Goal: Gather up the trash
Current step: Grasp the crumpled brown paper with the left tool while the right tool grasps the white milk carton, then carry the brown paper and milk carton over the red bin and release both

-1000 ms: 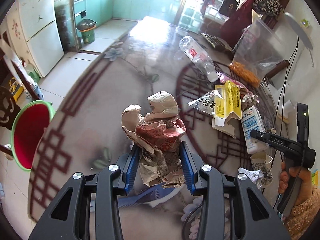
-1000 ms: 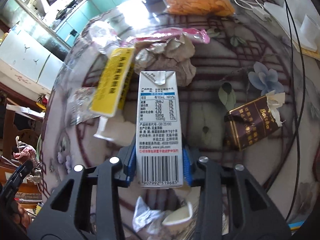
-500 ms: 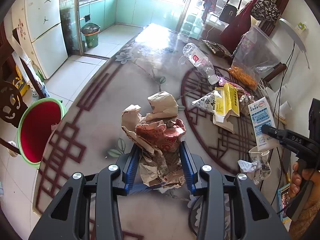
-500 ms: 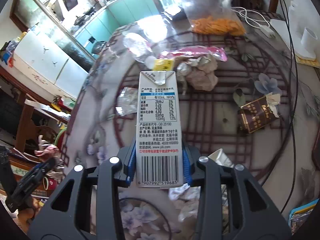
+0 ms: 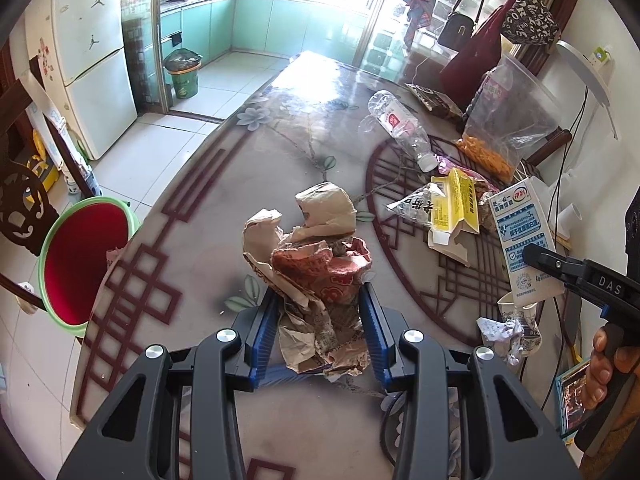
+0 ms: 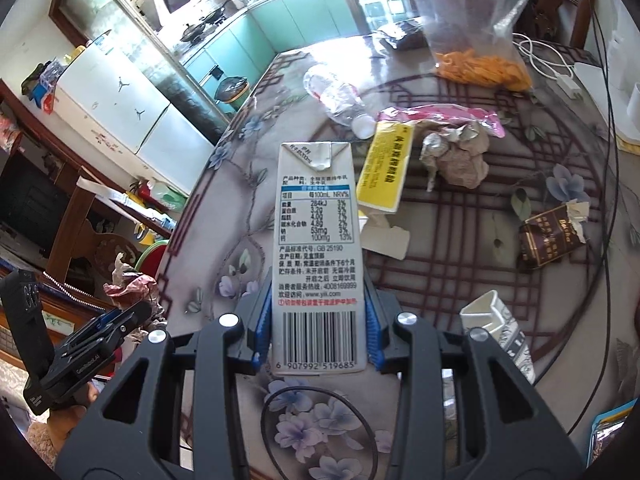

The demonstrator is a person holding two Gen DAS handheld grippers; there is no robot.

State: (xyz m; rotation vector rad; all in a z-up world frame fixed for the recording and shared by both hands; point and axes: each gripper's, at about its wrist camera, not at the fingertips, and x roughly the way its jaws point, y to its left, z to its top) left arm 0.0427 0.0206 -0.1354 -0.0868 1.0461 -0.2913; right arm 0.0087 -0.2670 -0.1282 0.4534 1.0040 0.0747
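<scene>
Overhead, the left gripper [image 5: 320,332] pinches a crumpled brown-and-red paper wad [image 5: 316,276] above the patterned table [image 5: 224,216]; the right gripper [image 6: 318,332] clamps a white milk carton [image 6: 316,256] (barcode facing the camera).

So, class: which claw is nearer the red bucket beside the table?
Left. The left claw, shut on crumpled paper, is over the table edge next to the red bucket; the right claw, holding the milk carton, is farther across the table.
</scene>
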